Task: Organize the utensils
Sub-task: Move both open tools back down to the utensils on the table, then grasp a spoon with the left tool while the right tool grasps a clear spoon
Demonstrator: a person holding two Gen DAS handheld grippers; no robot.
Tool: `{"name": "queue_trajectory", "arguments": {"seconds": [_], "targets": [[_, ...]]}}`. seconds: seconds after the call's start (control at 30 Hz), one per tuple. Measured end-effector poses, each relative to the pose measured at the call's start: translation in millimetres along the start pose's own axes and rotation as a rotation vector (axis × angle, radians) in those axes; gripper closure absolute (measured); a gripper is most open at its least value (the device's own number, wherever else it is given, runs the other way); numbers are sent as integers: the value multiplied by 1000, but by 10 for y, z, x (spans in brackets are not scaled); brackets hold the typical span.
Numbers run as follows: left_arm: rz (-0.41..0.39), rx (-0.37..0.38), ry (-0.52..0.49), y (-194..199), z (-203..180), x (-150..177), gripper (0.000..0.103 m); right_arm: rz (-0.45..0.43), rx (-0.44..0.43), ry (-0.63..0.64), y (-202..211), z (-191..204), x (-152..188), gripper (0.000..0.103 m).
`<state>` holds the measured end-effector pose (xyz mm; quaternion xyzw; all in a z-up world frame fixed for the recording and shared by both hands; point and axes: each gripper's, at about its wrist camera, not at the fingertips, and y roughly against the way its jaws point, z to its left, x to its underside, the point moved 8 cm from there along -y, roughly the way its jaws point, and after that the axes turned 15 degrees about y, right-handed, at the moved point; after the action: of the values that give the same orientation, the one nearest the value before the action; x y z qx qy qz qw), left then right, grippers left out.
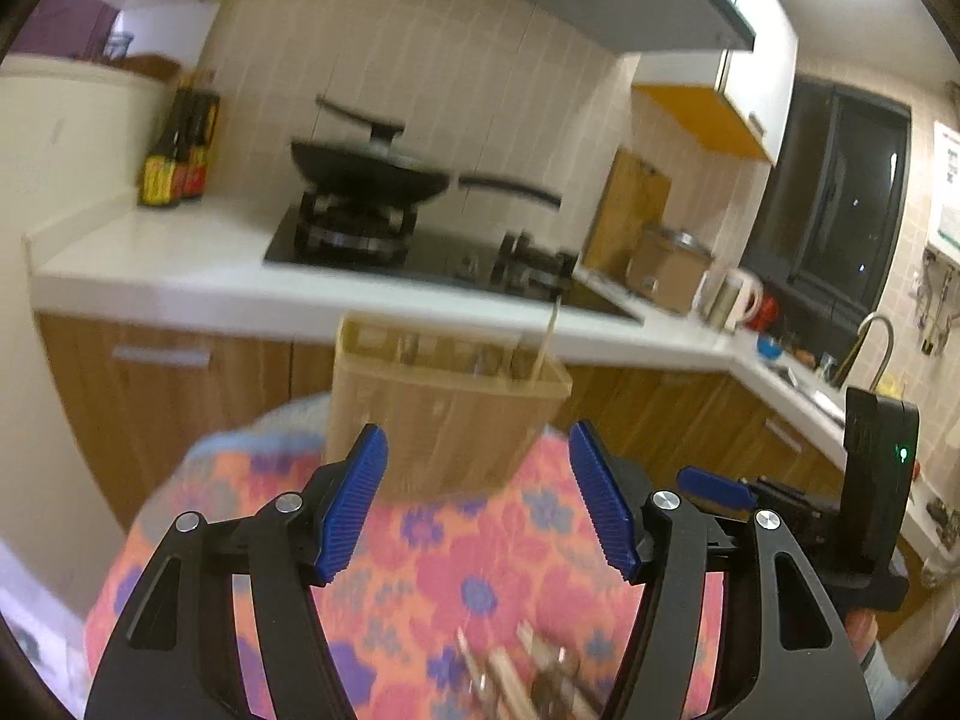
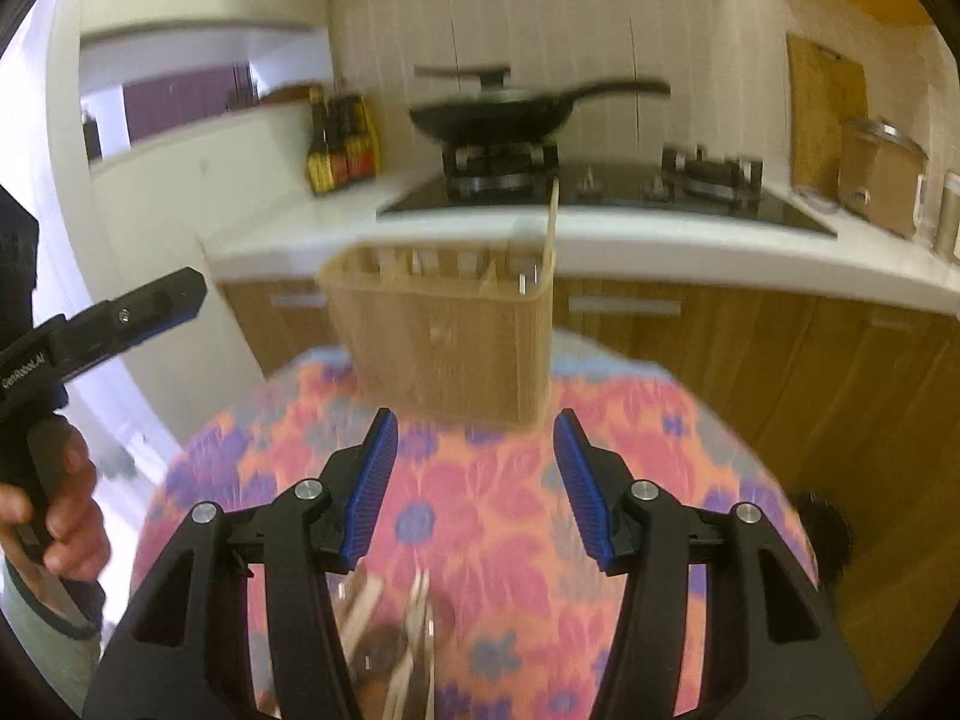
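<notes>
A beige slatted utensil holder [image 1: 444, 402] stands at the far edge of a round table with a flowered cloth [image 1: 480, 570]; a thin wooden stick [image 1: 549, 336] leans in its right side. It also shows in the right wrist view [image 2: 444, 330], with the stick [image 2: 552, 222]. Loose utensils [image 1: 522, 678] lie blurred on the cloth near me, between the arms of both grippers [image 2: 396, 648]. My left gripper [image 1: 477, 480] is open and empty, short of the holder. My right gripper [image 2: 474, 468] is open and empty too. Each gripper shows at the edge of the other's view.
Behind the table runs a white counter [image 1: 180, 276] over wooden cabinets, with a hob, a black wok [image 1: 366, 180], sauce bottles [image 1: 177, 162], a kettle [image 1: 735, 297] and a sink tap [image 1: 870, 336]. The flowered cloth [image 2: 510, 510] covers the whole table.
</notes>
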<state>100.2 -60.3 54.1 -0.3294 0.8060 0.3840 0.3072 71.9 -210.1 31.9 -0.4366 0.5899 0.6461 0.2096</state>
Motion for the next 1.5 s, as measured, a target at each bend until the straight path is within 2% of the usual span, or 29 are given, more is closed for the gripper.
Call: {"name": "queue_trajectory", "arguments": {"seconds": [0.27, 0.4, 0.47, 0.57, 0.63, 0.83, 1.1, 1.17, 1.23, 1.3, 1.4, 1.5], "targets": [[214, -119, 8, -33, 337, 740, 48, 198, -68, -23, -63, 213, 715, 54], [336, -165, -7, -95, 444, 1105, 52, 260, -89, -10, -89, 332, 922, 66], [424, -201, -10, -165, 506, 1310, 54, 301, -97, -7, -113, 400, 1042, 69], [477, -165, -2, -190, 495, 1494, 57, 345, -107, -29, -166, 450, 1190, 76], [500, -151, 1, -203, 476, 1565, 58, 372, -146, -53, -208, 501, 1267, 82], [541, -170, -2, -285, 456, 1697, 68, 410, -180, -45, -291, 632, 1329, 82], [566, -212, -40, -422, 405, 1811, 74, 439, -184, -37, -382, 683, 1378, 86], [559, -230, -59, -448, 400, 1806, 78, 445, -183, -26, -406, 701, 1365, 86], [552, -251, -75, -471, 406, 1798, 90, 449, -178, -10, -408, 713, 1349, 89], [556, -243, -67, -481, 406, 1799, 92, 450, -179, -3, -413, 723, 1339, 93], [549, -237, -59, -460, 415, 1784, 96, 448, -178, -4, -422, 732, 1329, 94], [526, -198, -16, -406, 404, 1713, 102, 433, -193, -36, -414, 698, 1317, 95]]}}
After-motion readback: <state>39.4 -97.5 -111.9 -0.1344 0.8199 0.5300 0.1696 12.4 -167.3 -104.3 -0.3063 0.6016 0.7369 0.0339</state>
